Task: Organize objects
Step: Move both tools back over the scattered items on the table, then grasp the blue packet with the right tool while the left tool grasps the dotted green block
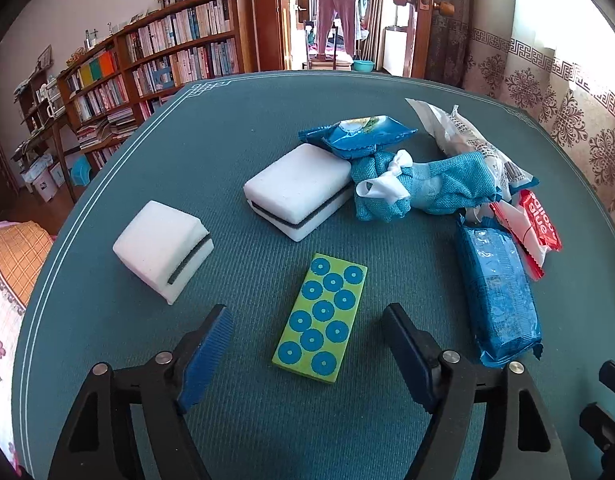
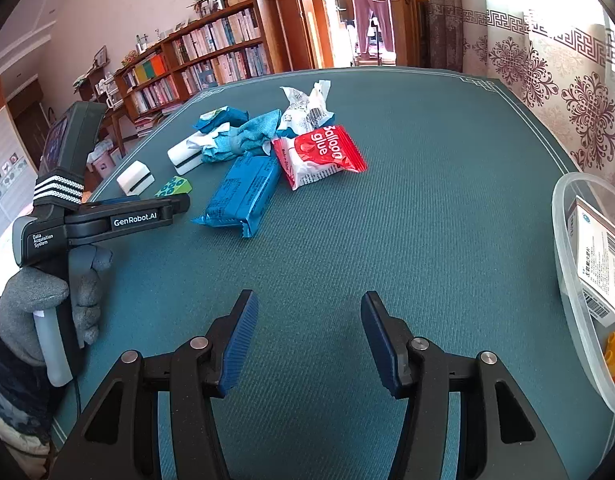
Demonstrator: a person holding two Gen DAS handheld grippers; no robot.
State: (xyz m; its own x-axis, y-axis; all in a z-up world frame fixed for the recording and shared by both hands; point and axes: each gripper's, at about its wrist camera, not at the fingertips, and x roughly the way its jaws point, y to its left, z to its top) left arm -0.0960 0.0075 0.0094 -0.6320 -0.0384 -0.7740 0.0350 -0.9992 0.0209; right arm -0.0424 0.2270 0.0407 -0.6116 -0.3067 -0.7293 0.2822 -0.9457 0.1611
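A green tile with blue circles (image 1: 321,320) lies flat on the teal table (image 1: 211,152). My left gripper (image 1: 307,312) is open around it, with a gap between each pad and the tile's sides. In the right wrist view the same tile (image 2: 173,187) shows just past the left gripper's fingers (image 2: 175,205), held by a grey-gloved hand (image 2: 27,304). My right gripper (image 2: 309,297) stands open over bare cloth with nothing between its fingers.
Two white sponge blocks (image 1: 163,246) (image 1: 297,194) sit left of and behind the tile. A blue packet (image 1: 497,296), a red balloon glue packet (image 2: 321,154), a knotted blue cloth (image 1: 427,188) and more wrappers are piled behind. A clear tub (image 2: 575,280) holding a box stands at the right.
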